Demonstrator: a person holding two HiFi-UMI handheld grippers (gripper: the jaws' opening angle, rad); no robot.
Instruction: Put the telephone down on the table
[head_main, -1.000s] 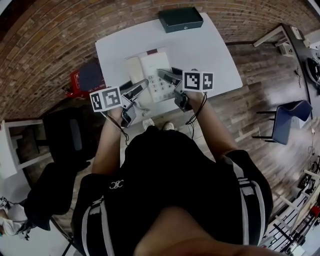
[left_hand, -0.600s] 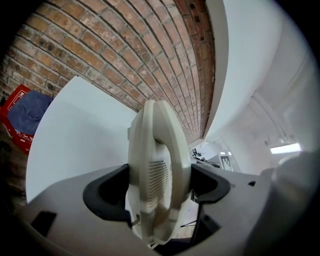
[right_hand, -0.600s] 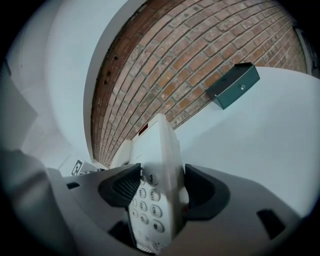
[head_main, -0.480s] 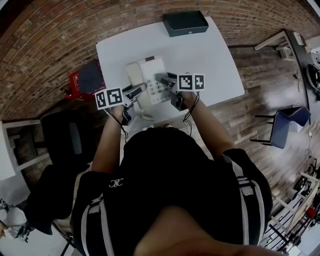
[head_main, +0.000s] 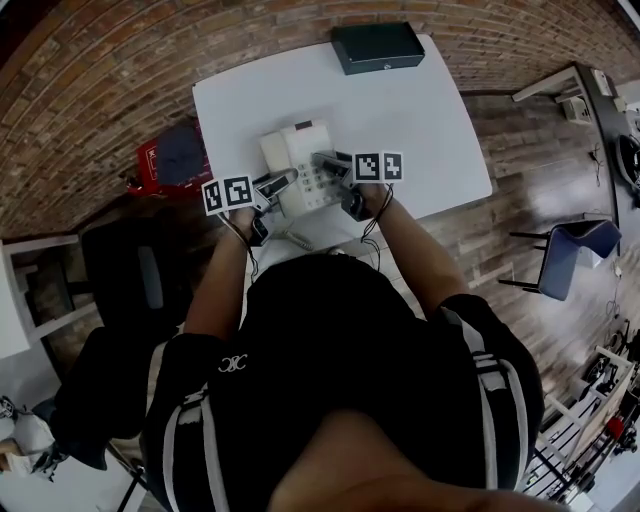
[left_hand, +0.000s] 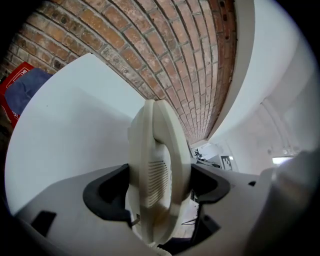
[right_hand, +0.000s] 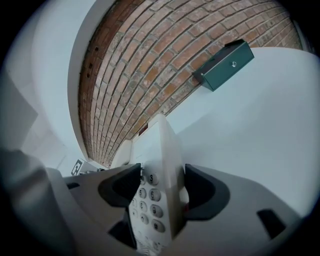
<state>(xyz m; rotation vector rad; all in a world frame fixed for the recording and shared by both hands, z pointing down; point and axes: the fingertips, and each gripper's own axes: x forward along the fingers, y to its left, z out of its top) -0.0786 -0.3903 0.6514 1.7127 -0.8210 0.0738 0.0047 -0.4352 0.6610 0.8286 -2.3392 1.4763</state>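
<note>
A cream desk telephone (head_main: 298, 166) with a keypad and its handset in the cradle is held over the near part of the white table (head_main: 400, 110). My left gripper (head_main: 287, 181) is shut on its left side, where the handset (left_hand: 156, 172) fills the space between the jaws. My right gripper (head_main: 328, 163) is shut on the phone's right edge (right_hand: 167, 185), next to the number keys. I cannot tell whether the phone's base touches the tabletop.
A dark green box (head_main: 378, 46) lies at the table's far edge, also seen as the dark green box (right_hand: 223, 64) in the right gripper view. A red and blue item (head_main: 172, 158) sits left of the table. A blue chair (head_main: 568, 250) stands at the right on the wood floor.
Both grippers have carried the telephone farther from the person and over the table; it sat closer to the near edge a second ago. Both stay shut on it.
</note>
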